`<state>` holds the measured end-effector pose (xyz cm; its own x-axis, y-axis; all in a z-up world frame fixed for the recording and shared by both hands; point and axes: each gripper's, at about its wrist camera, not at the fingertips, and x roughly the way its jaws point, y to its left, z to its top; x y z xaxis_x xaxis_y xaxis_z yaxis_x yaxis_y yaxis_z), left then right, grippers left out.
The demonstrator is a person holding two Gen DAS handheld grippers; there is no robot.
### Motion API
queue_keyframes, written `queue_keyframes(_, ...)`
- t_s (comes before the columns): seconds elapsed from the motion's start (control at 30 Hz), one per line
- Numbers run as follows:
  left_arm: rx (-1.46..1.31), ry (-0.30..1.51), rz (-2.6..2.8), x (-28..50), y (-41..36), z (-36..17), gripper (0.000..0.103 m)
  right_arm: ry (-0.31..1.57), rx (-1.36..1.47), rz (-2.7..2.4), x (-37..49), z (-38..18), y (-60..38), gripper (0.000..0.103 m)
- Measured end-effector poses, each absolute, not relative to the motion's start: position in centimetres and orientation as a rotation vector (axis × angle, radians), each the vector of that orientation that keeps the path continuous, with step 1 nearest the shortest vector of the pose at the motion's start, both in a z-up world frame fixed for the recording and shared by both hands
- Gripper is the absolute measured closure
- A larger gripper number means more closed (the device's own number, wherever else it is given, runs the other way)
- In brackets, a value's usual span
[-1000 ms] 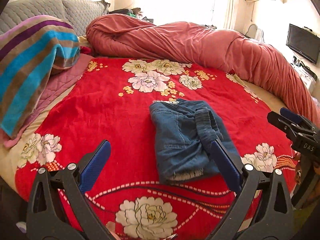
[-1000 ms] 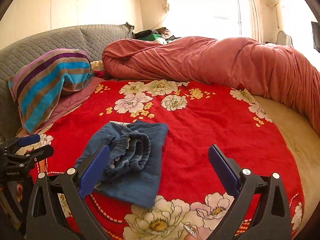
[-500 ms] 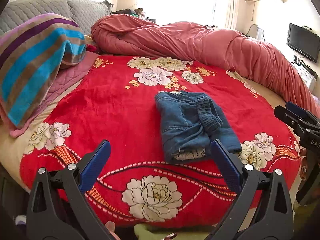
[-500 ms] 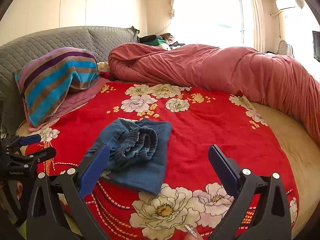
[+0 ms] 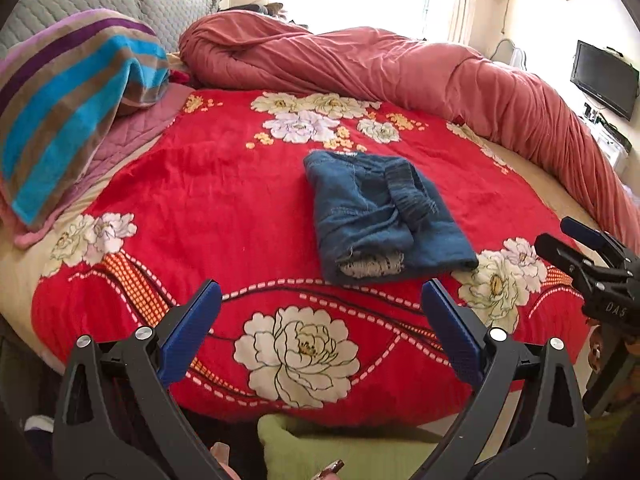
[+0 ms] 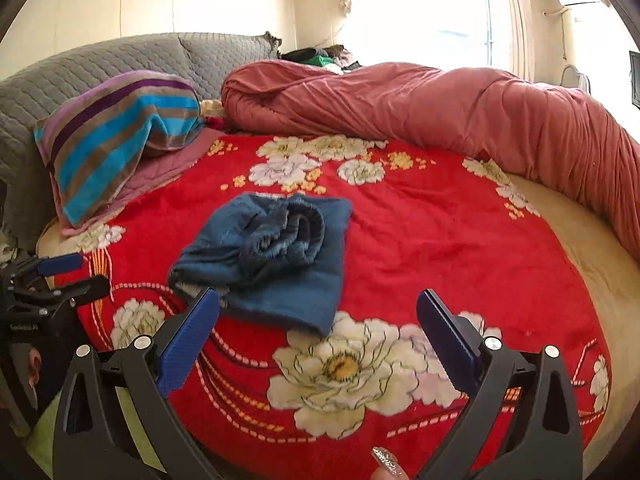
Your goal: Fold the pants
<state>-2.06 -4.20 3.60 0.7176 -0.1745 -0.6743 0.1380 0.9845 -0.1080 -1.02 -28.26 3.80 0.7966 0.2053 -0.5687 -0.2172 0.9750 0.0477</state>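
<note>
The blue denim pants [image 5: 384, 216] lie folded into a compact bundle on the red floral blanket [image 5: 208, 208], near the blanket's middle and a little toward its right side, well in from the front edge. The elastic waistband sits bunched on top of the fold, and a pale frayed hem shows at the bundle's near end. Nothing touches the bundle.

The left gripper [image 5: 320, 300] hangs over the front edge of the blanket with its blue pads spread wide and nothing between them, apart from the pants. The right gripper [image 6: 318, 308] is also released, its jaws wide, held over the front edge just short of the bundle's near corner; it shows at the right side of the left wrist view as well.

Along the far and right edges of the bed lies a rolled pink-red duvet [image 6: 440, 104]. A striped blanket [image 6: 116, 132] in blue, brown and purple is heaped at the left edge, against a grey quilted headboard [image 6: 80, 68]. A dark television [image 5: 604, 78] hangs on the wall to the right
</note>
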Motion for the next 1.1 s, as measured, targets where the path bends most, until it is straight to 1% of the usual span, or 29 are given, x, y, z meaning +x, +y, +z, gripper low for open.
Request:
queue_keyframes(0.27, -0.072, 0.796, -0.164, -1.9, -4.0, 2.0, 0.010, 0.691, 0.002, 0.219, -0.7, 0.8, -27.6, 0.005)
queue_keyframes(1.1, -0.065, 0.822, -0.133, -1.7, -3.8, 1.4, 0.010, 0.698, 0.007, 0.206, -0.3, 0.5, -28.1, 0.005)
